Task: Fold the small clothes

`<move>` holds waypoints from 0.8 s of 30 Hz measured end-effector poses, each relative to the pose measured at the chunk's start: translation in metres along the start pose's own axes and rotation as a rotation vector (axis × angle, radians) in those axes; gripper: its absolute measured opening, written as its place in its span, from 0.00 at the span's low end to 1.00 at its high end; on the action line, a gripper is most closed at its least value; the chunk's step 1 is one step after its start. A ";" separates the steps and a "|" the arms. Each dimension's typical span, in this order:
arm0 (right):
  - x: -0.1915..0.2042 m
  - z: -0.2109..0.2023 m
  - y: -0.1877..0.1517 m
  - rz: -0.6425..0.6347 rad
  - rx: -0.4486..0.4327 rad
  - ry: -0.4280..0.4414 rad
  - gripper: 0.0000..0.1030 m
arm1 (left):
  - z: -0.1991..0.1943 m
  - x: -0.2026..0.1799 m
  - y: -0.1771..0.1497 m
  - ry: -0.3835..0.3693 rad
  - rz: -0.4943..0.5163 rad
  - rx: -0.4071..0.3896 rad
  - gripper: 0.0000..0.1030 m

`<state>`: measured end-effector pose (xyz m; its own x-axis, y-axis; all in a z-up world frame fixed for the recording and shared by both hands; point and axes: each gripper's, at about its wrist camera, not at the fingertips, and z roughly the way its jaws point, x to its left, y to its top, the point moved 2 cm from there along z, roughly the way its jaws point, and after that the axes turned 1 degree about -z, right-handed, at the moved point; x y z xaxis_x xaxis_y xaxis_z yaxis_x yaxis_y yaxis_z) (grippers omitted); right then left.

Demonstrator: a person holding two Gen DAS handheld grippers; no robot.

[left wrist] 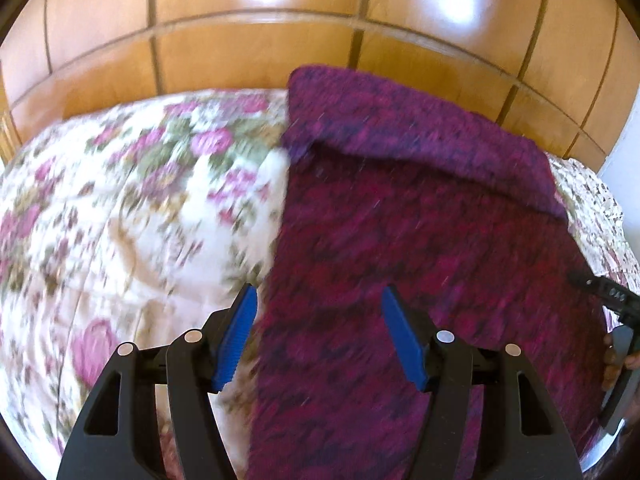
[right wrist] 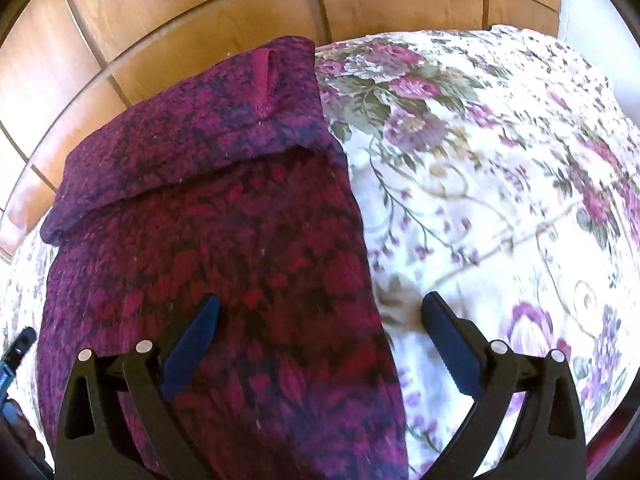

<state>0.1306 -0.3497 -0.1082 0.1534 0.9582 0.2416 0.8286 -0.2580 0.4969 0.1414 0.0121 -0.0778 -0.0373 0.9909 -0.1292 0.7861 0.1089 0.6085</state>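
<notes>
A magenta and dark purple patterned garment (left wrist: 420,220) (right wrist: 200,240) lies flat as a long strip on the bed. Its far end is turned back over itself in a flap (left wrist: 400,128) (right wrist: 192,132), where a small slit shows. My left gripper (left wrist: 319,292) hovers open above the garment's left edge, with nothing pinched between its blue pads (left wrist: 240,332). Over the garment's right edge my right gripper (right wrist: 322,299) stands with its jaws wide apart, one finger above the cloth and the other above the bedspread. Each gripper shows at the rim of the other's view, the right gripper (left wrist: 616,300) and the left gripper (right wrist: 16,352).
A floral bedspread (left wrist: 120,200) (right wrist: 480,200) covers the bed on both sides of the garment. Orange-brown wooden panels (left wrist: 260,52) (right wrist: 200,20) rise behind the bed's far edge. A person's hand (left wrist: 616,364) grips the right tool.
</notes>
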 end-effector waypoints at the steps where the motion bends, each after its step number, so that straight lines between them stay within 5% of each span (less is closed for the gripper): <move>1: 0.000 -0.002 -0.003 -0.007 0.005 0.004 0.97 | -0.001 0.005 -0.005 -0.002 -0.009 0.011 0.62; 9: -0.006 -0.028 -0.043 -0.095 0.061 0.093 0.97 | -0.030 0.039 -0.061 -0.187 -0.100 0.086 0.62; 15: -0.016 -0.061 -0.093 -0.151 0.161 0.169 0.92 | -0.060 0.027 -0.105 -0.292 -0.028 0.148 0.58; 17: -0.019 -0.071 -0.110 -0.169 0.209 0.187 0.77 | -0.064 0.025 -0.114 -0.303 -0.010 0.169 0.55; 18: -0.020 -0.073 -0.116 -0.167 0.228 0.198 0.70 | -0.063 0.025 -0.115 -0.312 -0.006 0.180 0.44; 20: -0.020 -0.076 -0.124 -0.160 0.268 0.243 0.40 | -0.064 0.024 -0.115 -0.339 -0.005 0.192 0.25; 24: -0.009 -0.083 -0.114 -0.165 0.247 0.297 0.22 | -0.074 0.027 -0.098 -0.424 -0.035 0.163 0.17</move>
<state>-0.0099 -0.3390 -0.0972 -0.1235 0.8976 0.4232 0.9390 -0.0322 0.3424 0.0176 0.0340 -0.0826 0.1642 0.8632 -0.4773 0.8769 0.0939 0.4715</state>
